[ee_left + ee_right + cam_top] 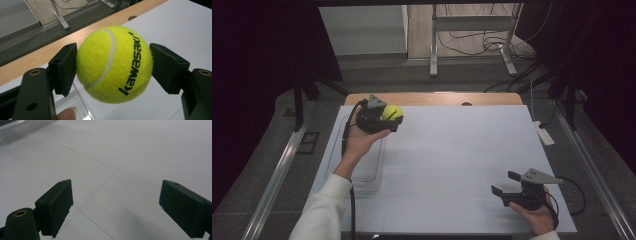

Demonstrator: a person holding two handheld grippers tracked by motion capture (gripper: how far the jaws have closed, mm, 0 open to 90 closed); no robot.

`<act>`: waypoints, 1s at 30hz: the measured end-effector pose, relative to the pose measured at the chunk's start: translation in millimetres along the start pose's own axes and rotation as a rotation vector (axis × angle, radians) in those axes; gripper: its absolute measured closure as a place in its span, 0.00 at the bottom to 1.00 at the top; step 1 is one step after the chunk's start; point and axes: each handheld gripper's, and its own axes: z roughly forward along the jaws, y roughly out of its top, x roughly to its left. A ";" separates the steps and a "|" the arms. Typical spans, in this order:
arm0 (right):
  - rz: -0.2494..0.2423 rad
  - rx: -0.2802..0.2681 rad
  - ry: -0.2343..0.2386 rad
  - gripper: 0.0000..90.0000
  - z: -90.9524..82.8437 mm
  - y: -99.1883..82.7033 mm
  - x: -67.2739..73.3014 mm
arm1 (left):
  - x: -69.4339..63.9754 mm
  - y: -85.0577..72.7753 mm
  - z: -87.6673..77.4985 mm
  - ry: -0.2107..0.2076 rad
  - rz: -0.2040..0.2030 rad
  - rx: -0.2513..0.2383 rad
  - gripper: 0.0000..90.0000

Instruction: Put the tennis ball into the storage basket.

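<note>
A yellow-green tennis ball (392,113) printed "kawasaki" is held above the far left part of the white table (452,150). My left gripper (393,117) is shut on it, and a hand holds the gripper up off the surface. In the left gripper view the tennis ball (110,62) sits between the two black pads (63,67), which press its sides. Near the front right corner my right gripper (504,182) stands open, low over the table. The right gripper view has my right gripper (115,202) with wide-apart jaws and nothing but bare white surface between them.
A clear plastic container (364,162) lies on the left side of the table, under the left forearm; its corner (72,103) sits below the ball. A wooden edge (432,98) borders the far side. A white power strip (544,134) lies off the right edge.
</note>
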 end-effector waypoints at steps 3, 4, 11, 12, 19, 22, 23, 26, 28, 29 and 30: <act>0.000 0.000 0.000 0.13 0.1 0.0 -0.1 | 2.9 -0.8 -0.4 0.006 -0.005 0.002 0.30; 0.000 0.001 0.000 0.13 0.1 0.0 0.0 | 3.4 -1.0 -0.5 0.009 -0.008 0.002 0.30; 0.000 0.000 0.000 0.13 0.1 0.0 0.0 | 8.7 -2.6 -2.0 0.022 -0.017 0.002 0.30; 0.000 0.000 0.000 0.14 0.1 0.0 0.0 | 9.5 -2.8 -2.2 0.024 -0.018 0.002 0.30; 0.000 0.000 0.000 0.14 0.2 0.1 0.0 | 14.6 -4.2 -3.0 0.038 -0.027 0.006 0.30; 0.000 0.001 0.000 0.14 0.2 0.1 0.1 | 16.7 -5.0 -3.5 0.043 -0.030 0.009 0.30; 0.000 0.001 0.000 0.14 0.2 0.1 0.1 | 17.6 -5.2 -3.7 0.045 -0.031 0.008 0.30; 0.001 0.001 0.000 0.14 0.2 0.1 0.2 | 19.3 -5.6 -4.4 0.049 -0.033 0.009 0.30; 0.001 0.001 0.000 0.13 0.3 0.1 0.0 | 20.9 -5.9 -4.9 0.053 -0.035 0.010 0.30; 0.001 0.001 -0.001 0.13 0.3 0.1 -0.1 | 21.5 -6.1 -5.1 0.055 -0.038 0.010 0.30; 0.001 0.001 -0.001 0.13 0.3 0.1 -0.1 | 22.1 -6.2 -5.3 0.056 -0.037 0.011 0.30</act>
